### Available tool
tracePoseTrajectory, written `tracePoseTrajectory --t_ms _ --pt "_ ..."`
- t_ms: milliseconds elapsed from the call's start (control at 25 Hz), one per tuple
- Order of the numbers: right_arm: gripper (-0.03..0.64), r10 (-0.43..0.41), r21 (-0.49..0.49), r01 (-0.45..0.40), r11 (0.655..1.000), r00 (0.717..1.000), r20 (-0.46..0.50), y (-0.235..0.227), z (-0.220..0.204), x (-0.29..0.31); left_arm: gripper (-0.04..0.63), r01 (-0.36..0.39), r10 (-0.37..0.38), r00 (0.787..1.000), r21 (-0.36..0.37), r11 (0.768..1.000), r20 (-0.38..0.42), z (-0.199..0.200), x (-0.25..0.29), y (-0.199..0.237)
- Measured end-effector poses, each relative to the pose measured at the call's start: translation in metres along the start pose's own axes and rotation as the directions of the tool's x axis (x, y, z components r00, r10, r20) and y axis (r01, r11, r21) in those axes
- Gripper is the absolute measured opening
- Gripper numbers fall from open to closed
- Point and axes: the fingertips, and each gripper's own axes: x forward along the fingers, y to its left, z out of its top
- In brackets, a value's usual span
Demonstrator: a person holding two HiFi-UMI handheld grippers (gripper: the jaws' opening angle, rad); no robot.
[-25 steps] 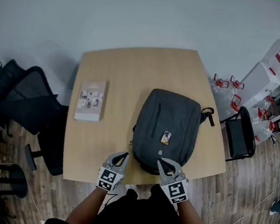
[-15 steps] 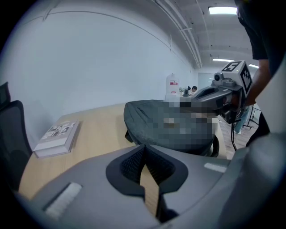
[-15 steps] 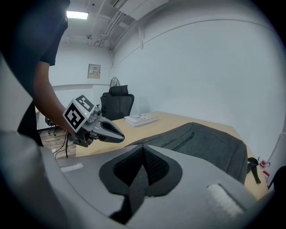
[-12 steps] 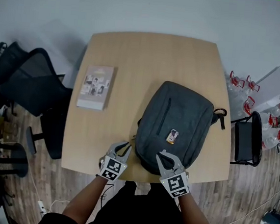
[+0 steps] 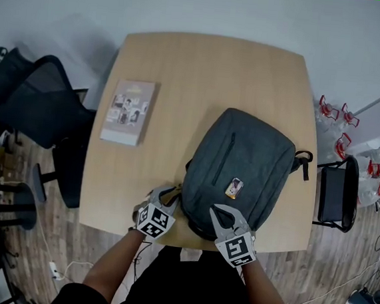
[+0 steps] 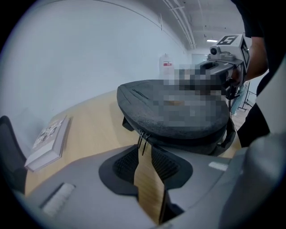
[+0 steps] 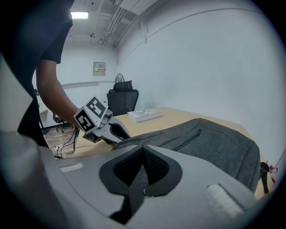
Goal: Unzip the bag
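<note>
A dark grey backpack (image 5: 242,170) lies flat on the wooden table (image 5: 185,67), its near end toward me. Two metal zipper pulls (image 6: 141,139) hang at its near left corner. My left gripper (image 5: 166,194) points down at that corner. In the left gripper view, my left gripper (image 6: 143,150) is open by a narrow gap with table wood showing through, and the pulls sit just beyond the tips, not pinched. My right gripper (image 5: 219,212) is over the bag's near end. It is shut, tips (image 7: 143,147) meeting, with only grey fabric behind them.
A book (image 5: 128,111) lies on the table's left half. Black office chairs (image 5: 33,113) stand to the left, and another black chair (image 5: 336,192) and water bottles (image 5: 334,112) to the right. The table's near edge runs just under both grippers.
Both grippers have sunk and moved forward onto the bag's near end. The left one has rolled and closed in on the near left corner. The right one stays shut.
</note>
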Motion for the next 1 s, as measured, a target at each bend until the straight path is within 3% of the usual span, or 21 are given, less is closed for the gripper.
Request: tracePoseTrajectory --t_ms 280,600,840,1000 --pt "0.005 0.080 -0.054 -0.081 0.995 0.996 -0.032 0.005 0.005 0.016 0.031 0.005 -0.004 1.000 0.041 0.999 -0.009 0.003 0.006 -0.002" --pt "0.019 0.145 -0.090 -0.148 0.985 0.989 -0.043 0.009 0.015 0.034 0.025 0.037 -0.038 0.999 0.041 0.998 0.011 0.005 0.005 -0.006" --pt "0.046 0.184 -0.062 -0.189 0.980 0.980 -0.077 0.008 0.011 0.042 0.025 0.080 -0.080 0.996 -0.003 0.997 0.027 0.008 0.004 -0.007" --pt "0.199 0.232 -0.030 -0.241 0.970 0.957 -0.172 0.013 -0.003 0.053 0.025 0.099 -0.099 0.995 -0.024 0.995 0.031 0.009 0.004 -0.008"
